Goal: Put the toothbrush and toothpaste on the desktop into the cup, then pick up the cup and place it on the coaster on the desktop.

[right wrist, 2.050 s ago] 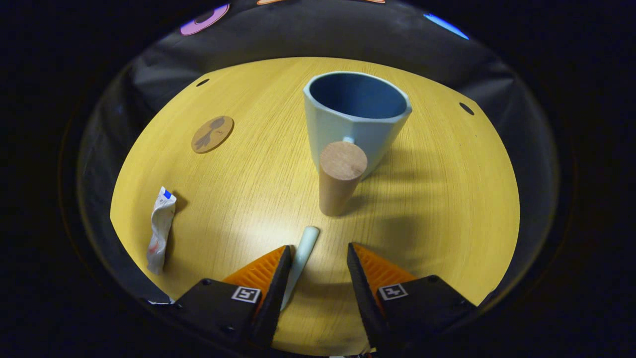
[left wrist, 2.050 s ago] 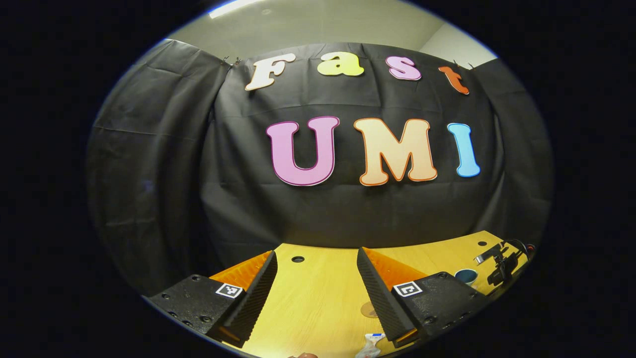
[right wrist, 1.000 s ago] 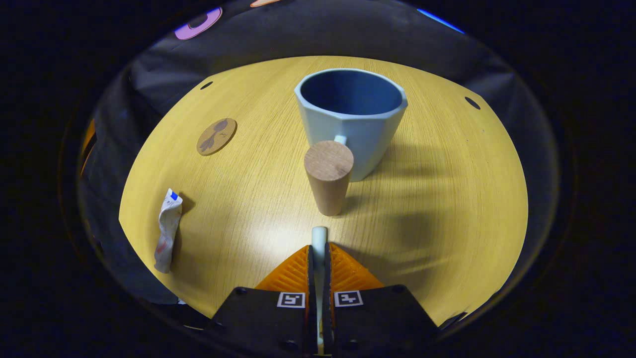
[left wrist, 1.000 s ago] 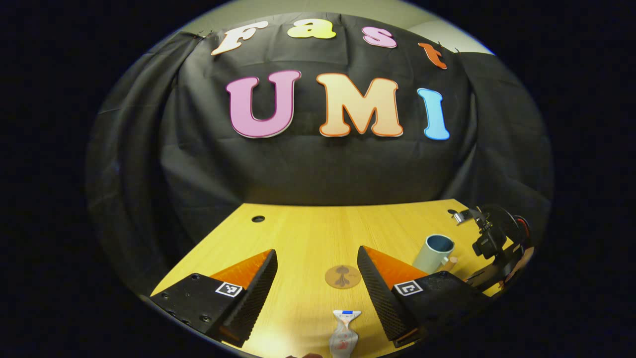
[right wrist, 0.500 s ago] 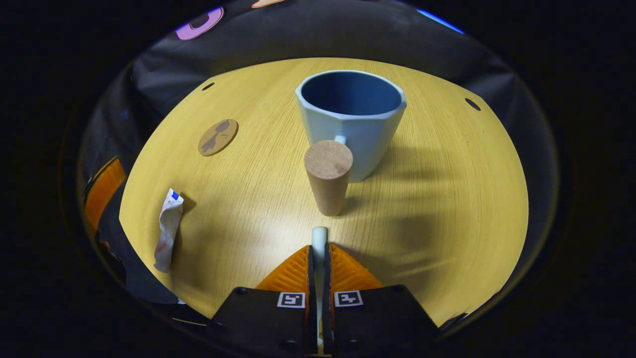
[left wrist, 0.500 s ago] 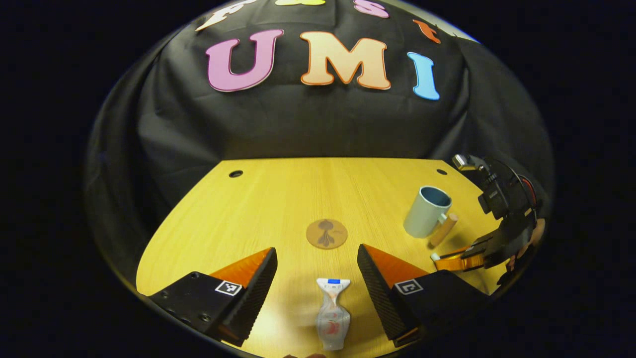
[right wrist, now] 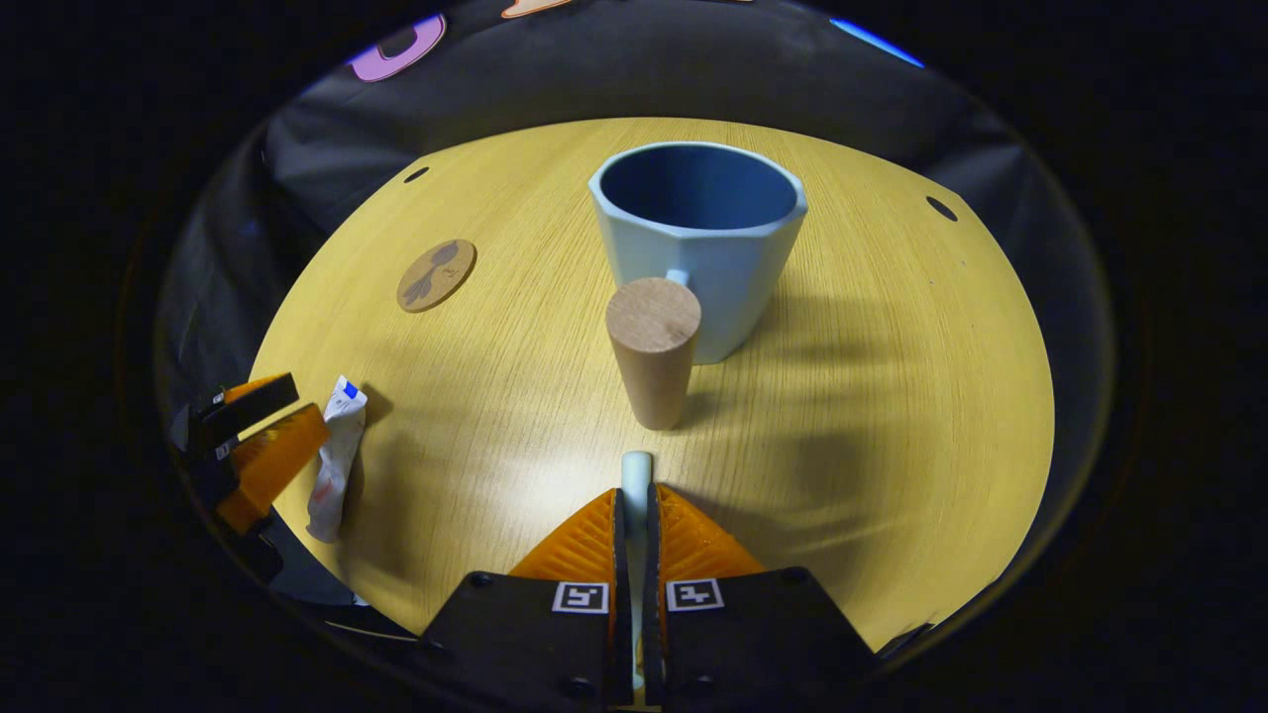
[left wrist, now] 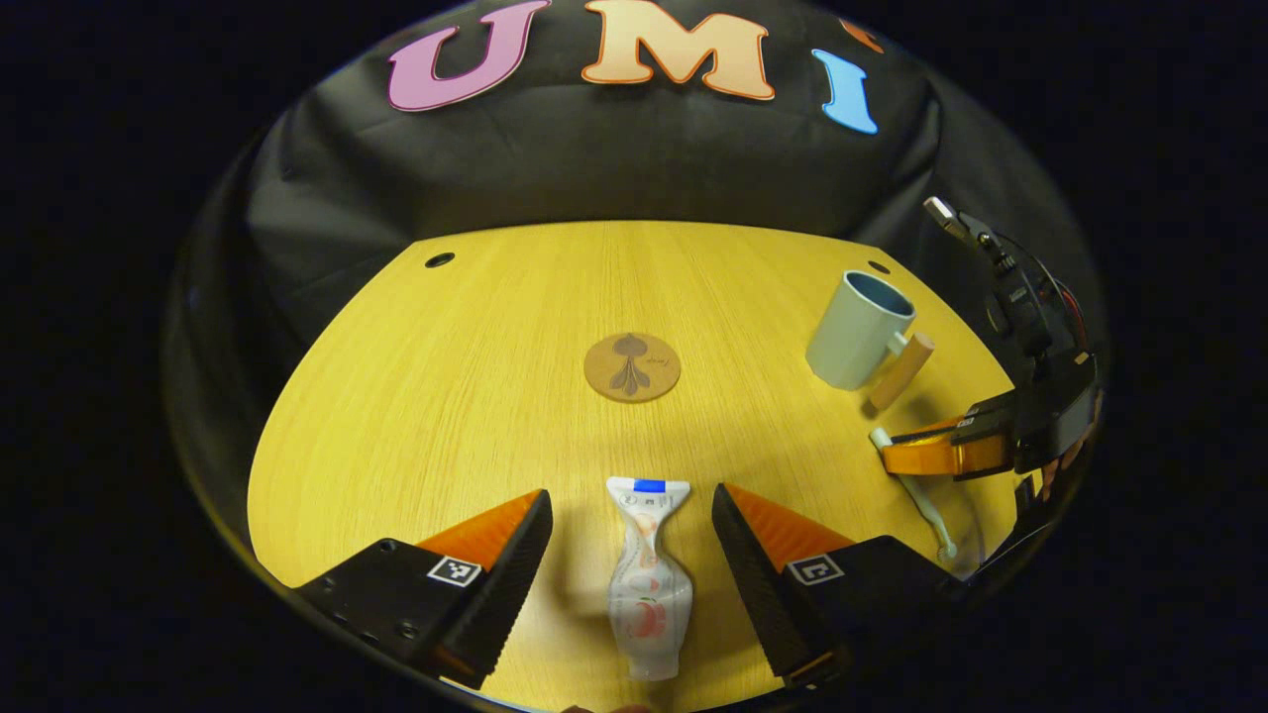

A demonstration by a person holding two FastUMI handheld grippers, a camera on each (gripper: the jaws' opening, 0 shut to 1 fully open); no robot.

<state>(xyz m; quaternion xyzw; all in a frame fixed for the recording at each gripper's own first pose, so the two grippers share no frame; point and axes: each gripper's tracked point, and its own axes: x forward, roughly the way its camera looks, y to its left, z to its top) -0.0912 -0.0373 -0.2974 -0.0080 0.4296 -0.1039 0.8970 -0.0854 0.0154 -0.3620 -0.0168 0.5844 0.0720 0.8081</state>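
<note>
Pinched together on the pale toothbrush (right wrist: 635, 475), the right gripper (right wrist: 635, 515) holds the handle between both fingers, the brush's blunt end poking out just past the fingertips near the tabletop's (right wrist: 892, 396) near edge. Just beyond that end stands the cup's wooden handle (right wrist: 652, 347), a tapered peg joined to the light blue cup (right wrist: 698, 243), which sits upright toward the far edge with its dark blue inside showing. In the left gripper view the right gripper (left wrist: 892, 451) appears at the right edge, the toothbrush (left wrist: 916, 495) running from its fingers toward the near right corner, the cup (left wrist: 857, 332) beyond it.

Spread wide, the left gripper (left wrist: 632, 540) has its fingers on either side of the toothpaste (left wrist: 644, 574), touching neither side of it. The crumpled tube lies flat near the near edge, its blue-marked end pointing away. Farther in, about mid-table, lies the round wooden coaster (left wrist: 631, 366), apart from tube and cup.
</note>
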